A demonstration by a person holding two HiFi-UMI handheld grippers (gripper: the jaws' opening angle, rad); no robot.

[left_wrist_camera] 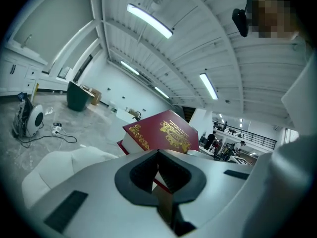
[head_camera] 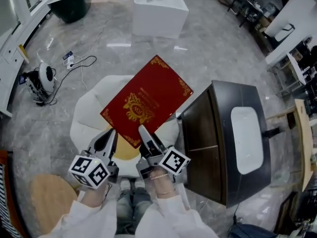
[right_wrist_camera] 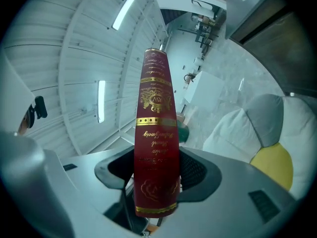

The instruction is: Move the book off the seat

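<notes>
Book (head_camera: 147, 101) held over seat (head_camera: 91, 108); left hand-held gripper (head_camera: 110, 138) and right hand-held gripper (head_camera: 147, 135) both clamp it.

Left gripper (head_camera: 111, 137) and right gripper (head_camera: 146, 134) grip the book (head_camera: 148, 98).

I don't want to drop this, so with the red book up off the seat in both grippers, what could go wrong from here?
The left gripper and right gripper pinch only the near edge of the book, so its long overhang could lever it loose. The dark cabinet stands close on the right; a swing that way might clip its corner.
</notes>
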